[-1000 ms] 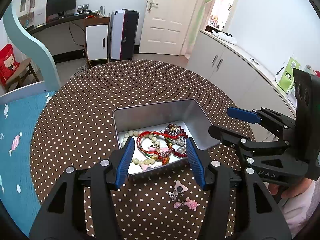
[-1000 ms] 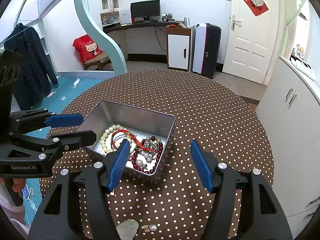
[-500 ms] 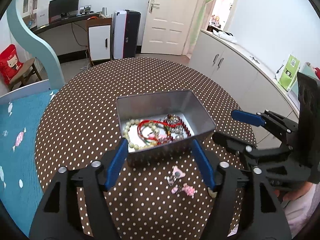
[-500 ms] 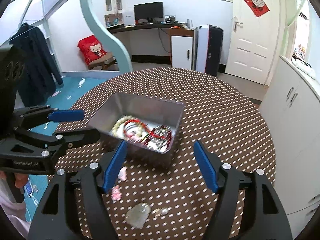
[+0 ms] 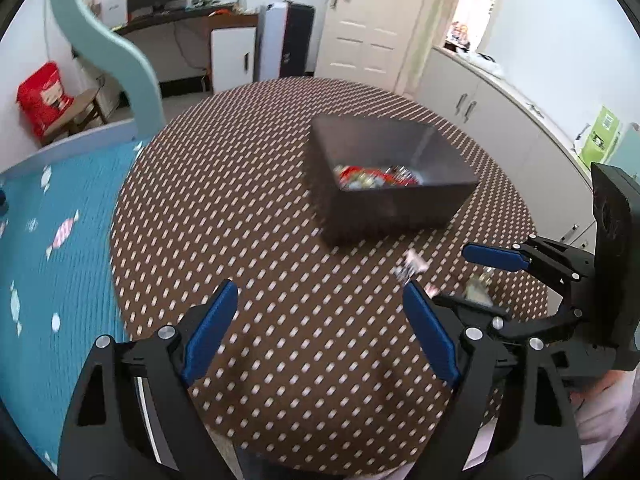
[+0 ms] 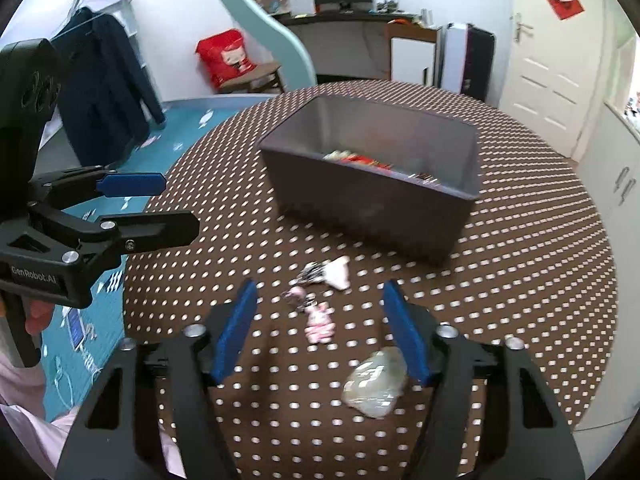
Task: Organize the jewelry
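A grey metal tin [image 5: 392,188] holding beads and red bracelets stands on the round brown dotted table [image 5: 224,208]; it also shows in the right wrist view [image 6: 376,204]. Loose pink charms [image 6: 318,320], a white-pink piece [image 6: 338,274] and a pale clear pendant [image 6: 376,382] lie on the cloth in front of the tin. My right gripper [image 6: 320,336] is open and empty, low over the charms. My left gripper [image 5: 320,328] is open and empty over bare cloth, left of the charms [image 5: 412,266]. Both views are blurred.
The table edge runs close on the left, with a teal rug [image 5: 48,240] below. White cabinets [image 5: 500,112] stand to the right. A teal bed frame [image 6: 276,40] and a desk are behind the table.
Both grippers have pulled back and dropped lower, away from the tin. The left has swung to the left; the right now sits over the loose charms. Both stay open.
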A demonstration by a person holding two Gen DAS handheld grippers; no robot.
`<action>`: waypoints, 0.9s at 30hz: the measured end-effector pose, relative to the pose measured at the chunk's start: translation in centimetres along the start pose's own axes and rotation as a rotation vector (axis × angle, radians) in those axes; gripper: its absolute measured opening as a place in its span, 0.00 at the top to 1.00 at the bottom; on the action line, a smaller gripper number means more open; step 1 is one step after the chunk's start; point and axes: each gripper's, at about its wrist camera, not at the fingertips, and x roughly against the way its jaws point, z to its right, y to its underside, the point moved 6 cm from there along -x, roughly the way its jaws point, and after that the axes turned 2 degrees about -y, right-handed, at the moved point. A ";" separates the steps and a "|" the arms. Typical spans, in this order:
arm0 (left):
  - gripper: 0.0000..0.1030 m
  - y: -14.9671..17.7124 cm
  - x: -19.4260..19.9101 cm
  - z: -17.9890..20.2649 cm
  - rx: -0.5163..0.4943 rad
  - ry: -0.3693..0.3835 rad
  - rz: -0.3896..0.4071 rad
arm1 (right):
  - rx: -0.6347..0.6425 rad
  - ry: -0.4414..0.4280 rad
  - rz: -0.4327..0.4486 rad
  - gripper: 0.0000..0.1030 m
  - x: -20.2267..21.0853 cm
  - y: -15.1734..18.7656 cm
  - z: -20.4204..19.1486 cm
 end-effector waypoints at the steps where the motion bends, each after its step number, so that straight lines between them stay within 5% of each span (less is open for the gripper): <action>1: 0.18 0.4 0.0 -0.3 0.007 0.000 -0.005 | 0.009 -0.012 -0.010 0.53 -0.4 0.1 -0.5; 14: 0.14 2.5 0.1 -2.2 0.061 0.004 -0.035 | 0.133 0.026 -0.078 0.87 -2.9 0.1 -2.0; 27: 0.14 0.7 -1.9 2.1 0.002 0.072 -0.084 | -0.017 0.036 0.015 0.90 0.9 -0.1 2.9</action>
